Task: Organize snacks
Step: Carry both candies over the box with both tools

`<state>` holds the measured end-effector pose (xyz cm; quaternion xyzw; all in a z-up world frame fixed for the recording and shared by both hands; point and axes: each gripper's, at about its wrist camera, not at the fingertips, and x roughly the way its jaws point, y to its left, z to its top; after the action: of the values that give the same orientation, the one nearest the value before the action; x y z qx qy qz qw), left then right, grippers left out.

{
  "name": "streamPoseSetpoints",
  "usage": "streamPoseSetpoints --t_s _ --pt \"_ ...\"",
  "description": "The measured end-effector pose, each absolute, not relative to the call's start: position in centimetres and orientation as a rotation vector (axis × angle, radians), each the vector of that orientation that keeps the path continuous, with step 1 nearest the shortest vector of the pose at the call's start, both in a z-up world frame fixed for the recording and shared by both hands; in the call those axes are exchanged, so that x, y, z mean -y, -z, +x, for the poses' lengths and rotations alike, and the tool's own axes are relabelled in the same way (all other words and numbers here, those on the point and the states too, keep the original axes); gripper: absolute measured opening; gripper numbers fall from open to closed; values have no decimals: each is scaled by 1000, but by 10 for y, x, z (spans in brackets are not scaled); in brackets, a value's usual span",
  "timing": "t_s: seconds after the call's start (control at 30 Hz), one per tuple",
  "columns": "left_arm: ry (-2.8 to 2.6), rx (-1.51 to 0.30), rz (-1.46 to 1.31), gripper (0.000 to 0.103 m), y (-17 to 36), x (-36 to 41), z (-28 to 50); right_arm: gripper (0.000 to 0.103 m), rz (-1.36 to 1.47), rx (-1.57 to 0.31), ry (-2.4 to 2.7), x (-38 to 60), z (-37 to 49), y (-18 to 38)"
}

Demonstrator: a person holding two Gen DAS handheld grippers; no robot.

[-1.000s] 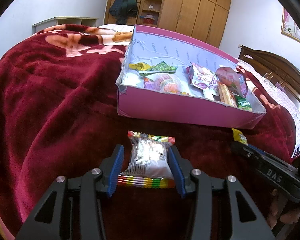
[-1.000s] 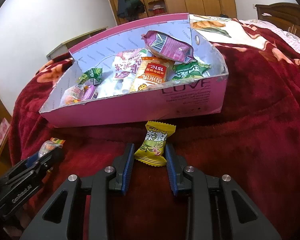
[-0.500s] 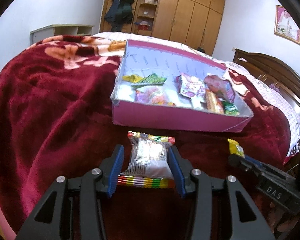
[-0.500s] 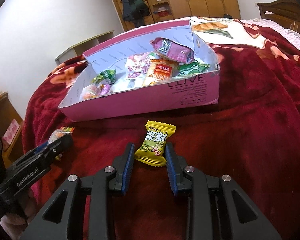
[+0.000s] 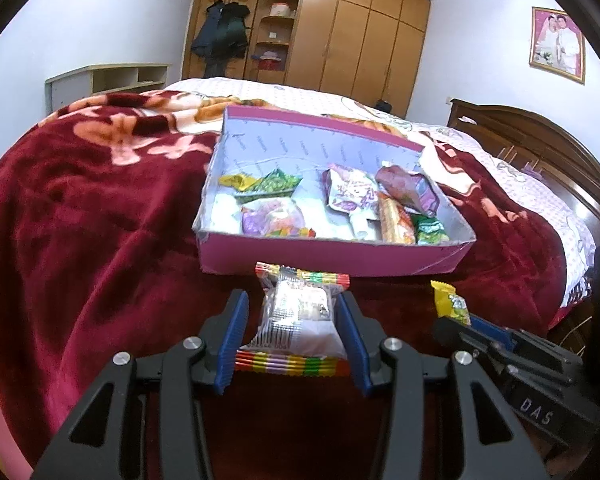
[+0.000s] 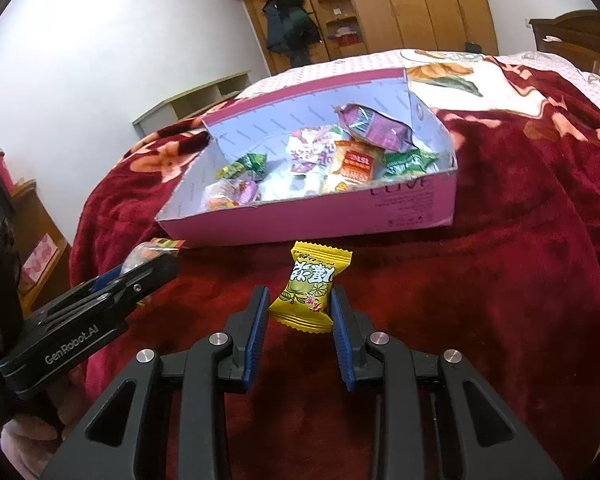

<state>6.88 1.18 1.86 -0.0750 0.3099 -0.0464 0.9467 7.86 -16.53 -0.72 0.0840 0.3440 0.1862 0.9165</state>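
In my left gripper [image 5: 296, 336] I had the clear, rainbow-edged snack packet [image 5: 298, 320] pinched by its sides, just short of the pink box [image 5: 324, 254] on the red blanket [image 5: 92, 216]; it looked light, crinkly and slippery, so I judged the puffed middle a safer hold than the flat sealed ends. My right gripper [image 6: 300, 330] was closed on the small yellow candy packet [image 6: 308, 286] near its lower seam, also before the box, and that soft, nearly weightless pillow seemed likely to twist unless squeezed across its body.
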Motion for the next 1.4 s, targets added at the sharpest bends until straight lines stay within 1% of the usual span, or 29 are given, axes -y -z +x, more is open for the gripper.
streamPoseSetpoints --t_s 0.6,1.03,1.4 --pt "109 -548 -93 48 -59 4 116 32 105 -591 -437 159 94 -30" --pt "97 -555 -94 48 -58 5 157 32 69 -550 -447 150 129 -34" --pt "50 -569 -82 48 -39 0 196 32 39 -553 -434 146 157 -23"
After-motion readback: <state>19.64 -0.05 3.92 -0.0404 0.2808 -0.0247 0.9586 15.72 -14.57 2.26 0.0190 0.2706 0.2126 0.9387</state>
